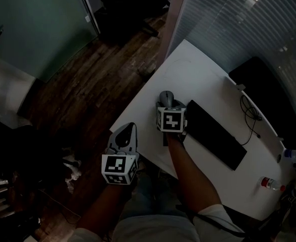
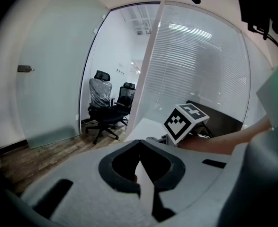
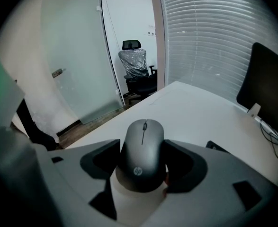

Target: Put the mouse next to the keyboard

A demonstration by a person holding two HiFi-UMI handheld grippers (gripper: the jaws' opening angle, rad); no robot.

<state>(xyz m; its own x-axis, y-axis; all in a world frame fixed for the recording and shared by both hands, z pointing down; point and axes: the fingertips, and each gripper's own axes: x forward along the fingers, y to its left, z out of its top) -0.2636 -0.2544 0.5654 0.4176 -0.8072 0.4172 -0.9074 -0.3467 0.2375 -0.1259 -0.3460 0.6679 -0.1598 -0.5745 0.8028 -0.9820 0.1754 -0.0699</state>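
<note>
Got the right claw (image 3: 143, 163) clamped on the mouse (image 3: 142, 152), one of the pads (image 3: 184, 170) on each long side, jaws only as wide as the mouse body. Nothing to hunt for, then: already dead centre in the grip, long axis straight along the jaws, wheel end pointing away from the hand, logo end tucked back toward it.

From the head camera, sitting just off the left short end of the keyboard (image 1: 216, 133), up by its far corner, on the white table (image 1: 188, 67) (or barely above it, can't tell which in that dark shot). Pointing roughly away from the person, so a bit skewed against the diagonal-lying keyboard.

As for the left claw (image 2: 139, 167): shut tight on nothing, hanging well left of the keyboard, out past the table edge over the wood floor. Right hand obviously the nearer one, and the only one doing any work.

Probably just a set-down and release left, maybe with a small twist first to square the mouse up with the keyboard's short edge. Worth a gentle let-go too; smooth shell, easy to nudge.
</note>
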